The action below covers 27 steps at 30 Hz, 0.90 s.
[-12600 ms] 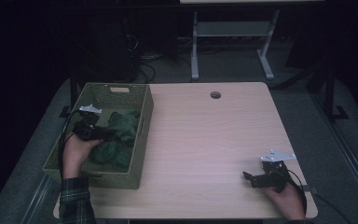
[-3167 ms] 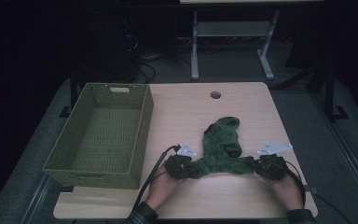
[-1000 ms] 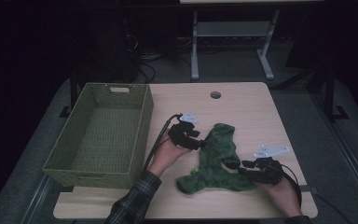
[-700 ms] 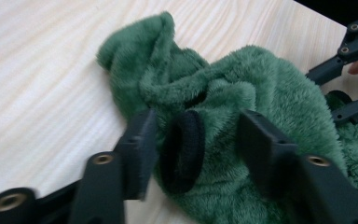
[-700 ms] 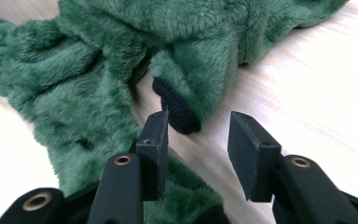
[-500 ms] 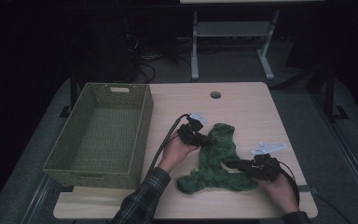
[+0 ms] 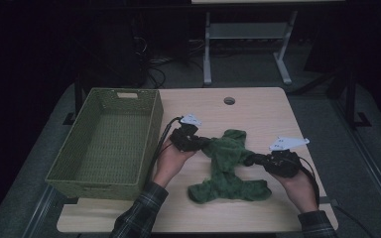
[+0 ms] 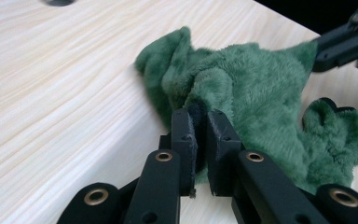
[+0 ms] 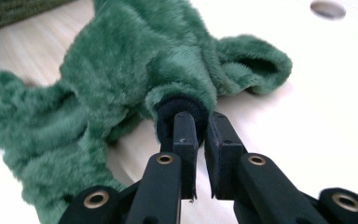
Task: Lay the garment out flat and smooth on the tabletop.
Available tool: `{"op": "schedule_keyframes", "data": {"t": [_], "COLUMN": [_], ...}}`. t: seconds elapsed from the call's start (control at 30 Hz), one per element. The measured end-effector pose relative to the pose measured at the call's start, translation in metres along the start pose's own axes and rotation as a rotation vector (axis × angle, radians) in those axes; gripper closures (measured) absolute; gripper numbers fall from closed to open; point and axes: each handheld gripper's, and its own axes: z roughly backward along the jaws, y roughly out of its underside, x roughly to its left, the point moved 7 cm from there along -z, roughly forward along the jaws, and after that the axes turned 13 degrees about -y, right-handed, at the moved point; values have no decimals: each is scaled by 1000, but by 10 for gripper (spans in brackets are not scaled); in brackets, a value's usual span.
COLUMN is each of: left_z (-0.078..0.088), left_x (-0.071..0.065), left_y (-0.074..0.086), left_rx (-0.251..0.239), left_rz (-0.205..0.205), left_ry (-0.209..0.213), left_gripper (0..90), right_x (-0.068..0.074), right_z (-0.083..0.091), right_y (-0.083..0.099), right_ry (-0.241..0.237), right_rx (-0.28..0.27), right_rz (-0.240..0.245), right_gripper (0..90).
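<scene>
Tongs have just been closing on both sides, and each pair now pinches a dark cuff of the fuzzy green garment (image 7: 228,166) that lies crumpled on the desk (image 7: 258,109), right of the woven basket (image 7: 106,144). From above, the left tongs (image 7: 202,144) bite the garment's upper left edge, while the right tongs (image 7: 250,159) hold its right side; the cloth stretches between them, and a lower part trails toward the person's edge of the desk.

Seen along the left tongs (image 8: 200,122), the jaws stand narrow with a sliver of dark hem squeezed between them, and the other pair (image 8: 318,50) shows at the far end gripping the garment (image 8: 261,93) too. The right tongs (image 9: 199,125) clamp a rounded black cuff where a sleeve of the garment (image 9: 135,60) ends, a detail too small to make out from above. That same view catches the round hole (image 9: 327,8) in the desk top beyond the cloth.
</scene>
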Motion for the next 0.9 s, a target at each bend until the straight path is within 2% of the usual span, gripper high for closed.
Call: {"op": "schedule_keyframes", "data": {"t": [0.17, 0.27, 0.33, 0.47, 0.67, 0.77, 0.9], "left_z": [13, 13, 11, 2, -16, -19, -14], "left_x": [10, 13, 13, 13, 10, 9, 9], "left_y": [15, 27, 37, 53, 74, 78, 75], "left_rx": [22, 48, 72, 114, 172, 170, 141], "left_rz": [29, 43, 59, 70, 81, 85, 89], "left_ry": [-57, -78, -93, -97, -76, -64, -70], "left_gripper": [826, 826, 826, 826, 824, 807, 699], "right_x": [2, 5, 4, 3, -4, -6, -6], "right_z": [-5, -13, -21, -37, -53, -58, -58], "right_y": [-21, -28, -29, -24, -10, -5, 0], "right_ry": [-13, -24, -32, -54, -64, -69, -61], "right_rx": [-10, -8, 6, 41, 110, 127, 125], "right_rz": [41, 62, 54, 46, 16, 5, -6], "right_gripper": [836, 835, 835, 834, 830, 815, 749]}}
